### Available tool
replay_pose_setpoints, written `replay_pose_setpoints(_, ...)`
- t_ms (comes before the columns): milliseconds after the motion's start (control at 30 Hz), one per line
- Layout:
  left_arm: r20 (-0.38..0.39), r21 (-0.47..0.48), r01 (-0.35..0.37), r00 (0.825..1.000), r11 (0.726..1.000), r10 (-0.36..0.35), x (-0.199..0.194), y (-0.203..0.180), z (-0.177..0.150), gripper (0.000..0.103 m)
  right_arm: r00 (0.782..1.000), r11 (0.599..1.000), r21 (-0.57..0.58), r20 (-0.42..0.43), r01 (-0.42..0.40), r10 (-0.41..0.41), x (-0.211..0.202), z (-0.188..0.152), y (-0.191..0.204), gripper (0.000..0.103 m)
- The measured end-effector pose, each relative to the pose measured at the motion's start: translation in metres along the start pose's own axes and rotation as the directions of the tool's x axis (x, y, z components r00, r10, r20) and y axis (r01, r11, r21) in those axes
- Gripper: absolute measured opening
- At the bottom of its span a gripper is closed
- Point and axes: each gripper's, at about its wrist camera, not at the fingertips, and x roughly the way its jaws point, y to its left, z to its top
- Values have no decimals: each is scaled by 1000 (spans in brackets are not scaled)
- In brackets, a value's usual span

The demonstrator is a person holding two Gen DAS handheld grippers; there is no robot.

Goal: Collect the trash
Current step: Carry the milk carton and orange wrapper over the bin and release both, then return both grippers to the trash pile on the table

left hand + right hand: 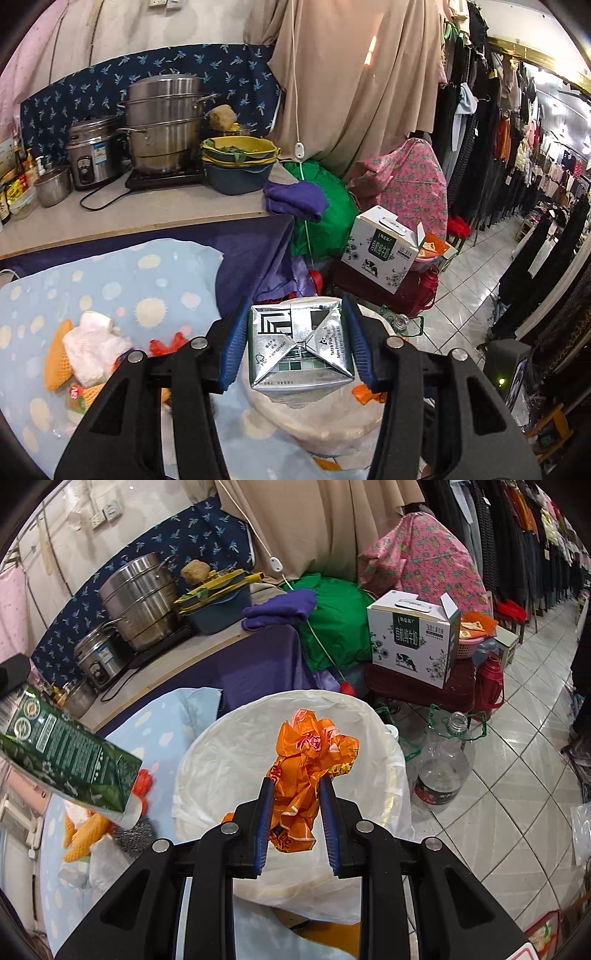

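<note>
carton [301,347]: stiff, light; left gripper [295,343] clamps its sides, near the bin [207,760] rim
wrapper [310,771]: soft, crinkly; right gripper [295,812] pinches its middle, right over the bin

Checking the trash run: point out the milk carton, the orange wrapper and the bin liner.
Milk carton [301,347], left wrist view, its folded silver end.
Orange wrapper [306,753], right wrist view, its crumpled middle.
Bin liner [221,760], right wrist view, its white left rim.
</note>
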Motion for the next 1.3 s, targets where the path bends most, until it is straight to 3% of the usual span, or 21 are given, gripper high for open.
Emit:
replay_pose_setpoints(233, -44, -28, 51, 998, 998, -52, 48, -11, -12, 48, 999, 1000, 10, -53, 13, -13, 26, -2, -9, 25)
replay_pose_setpoints(500, -61, -79, 78, 995, 994, -83, 77, -9, -30, 52, 998, 999, 25, -63, 29, -27, 39, -4, -11, 37)
replay_pose_setpoints(633, -63, -77, 40, 997, 996, -45, 77, -5, -33, 69, 998, 999, 28, -54, 28, -26, 37, -1, -10, 39)
replay_pose_setpoints(767, -65, -94, 20, 998, 995, -27, 73, 4, -33, 69, 999, 999, 23, -44, 25, -24, 32, -2, -5, 39)
replay_pose_setpoints(1067, -65, -122, -106, 993, 987, 99, 51, 27, -41, 69, 1000, 1000, 7, -26, -3, 3, 18, -5, 11, 41)
replay_pose_setpoints(1300, -88, -118, -259, 964, 959, 250, 30, 55, -56, 69, 999, 999, -28, -17, -39, 38, 6, -9, 34, 41)
